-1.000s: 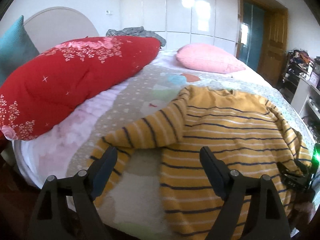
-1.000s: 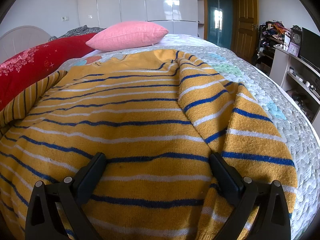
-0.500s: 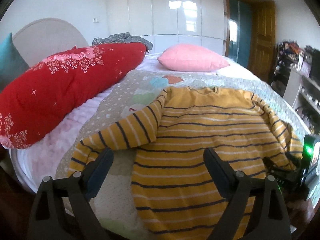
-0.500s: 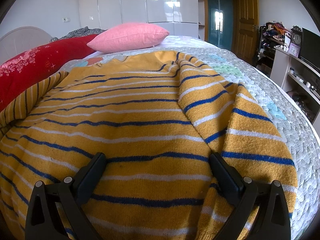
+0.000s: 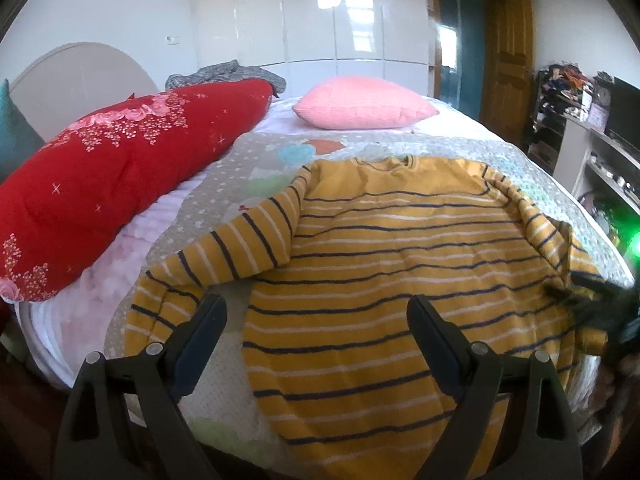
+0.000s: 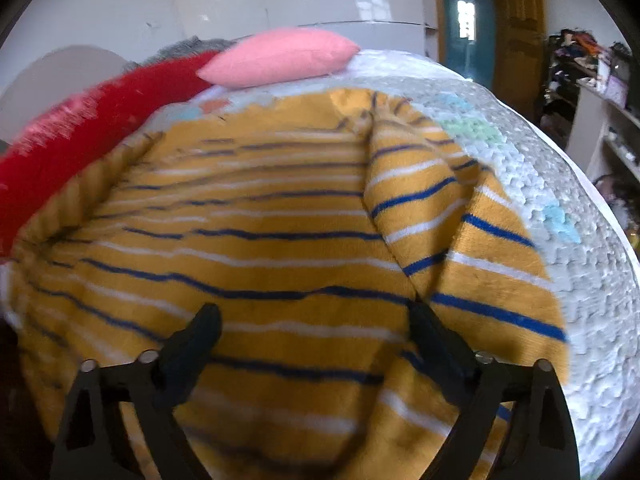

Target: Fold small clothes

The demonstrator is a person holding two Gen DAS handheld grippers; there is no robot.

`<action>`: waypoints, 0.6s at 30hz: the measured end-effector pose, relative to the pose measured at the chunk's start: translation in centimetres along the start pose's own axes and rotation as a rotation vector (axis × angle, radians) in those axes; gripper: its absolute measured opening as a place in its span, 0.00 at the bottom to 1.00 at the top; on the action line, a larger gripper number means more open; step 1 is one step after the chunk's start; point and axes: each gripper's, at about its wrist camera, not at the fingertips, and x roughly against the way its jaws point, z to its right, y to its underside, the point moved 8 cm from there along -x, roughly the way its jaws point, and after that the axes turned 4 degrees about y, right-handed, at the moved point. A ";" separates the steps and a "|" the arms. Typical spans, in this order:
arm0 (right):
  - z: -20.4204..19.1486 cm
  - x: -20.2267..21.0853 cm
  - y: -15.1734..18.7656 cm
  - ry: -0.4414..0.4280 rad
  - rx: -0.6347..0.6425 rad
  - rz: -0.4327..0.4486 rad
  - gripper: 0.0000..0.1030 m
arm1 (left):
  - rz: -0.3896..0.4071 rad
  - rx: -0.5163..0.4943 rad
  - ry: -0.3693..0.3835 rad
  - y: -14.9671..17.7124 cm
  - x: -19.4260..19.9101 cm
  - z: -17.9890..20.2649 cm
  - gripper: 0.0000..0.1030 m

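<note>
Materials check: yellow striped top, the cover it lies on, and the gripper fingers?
Striped top: looks like a soft knit, probably cotton or wool blend; fuzzy surface in the right wrist view, ribbed neckline.
Bed cover: looks quilted, bumpy texture, printed pastel shapes.
Left gripper fingers: matte black, likely plastic; screw heads show.

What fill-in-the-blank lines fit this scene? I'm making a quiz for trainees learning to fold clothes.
1. The sweater is mustard yellow with ____ stripes.
2. The pillow beyond the sweater's collar is ____.
3. The jaws of the left gripper stand ____.
4. The red quilt lies to the sweater's ____ in the left wrist view.

Missing words: navy and white; pink; open; left
</note>
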 end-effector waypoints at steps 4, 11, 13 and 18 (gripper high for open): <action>3.8 4.1 -2.8 0.013 -0.105 0.068 0.93 | -0.017 0.020 0.016 0.6 -1.3 -0.4 0.88; 9.5 0.1 -3.0 0.095 -0.204 -0.070 0.81 | -0.081 0.077 0.050 2.1 -2.8 -1.3 0.88; 9.0 -2.0 -2.4 0.086 -0.186 -0.118 0.67 | -0.086 0.073 0.030 2.2 -2.7 -1.7 0.88; 11.0 -3.0 -2.8 0.154 -0.151 -0.172 0.14 | -0.069 0.062 -0.012 2.0 -1.7 -3.3 0.88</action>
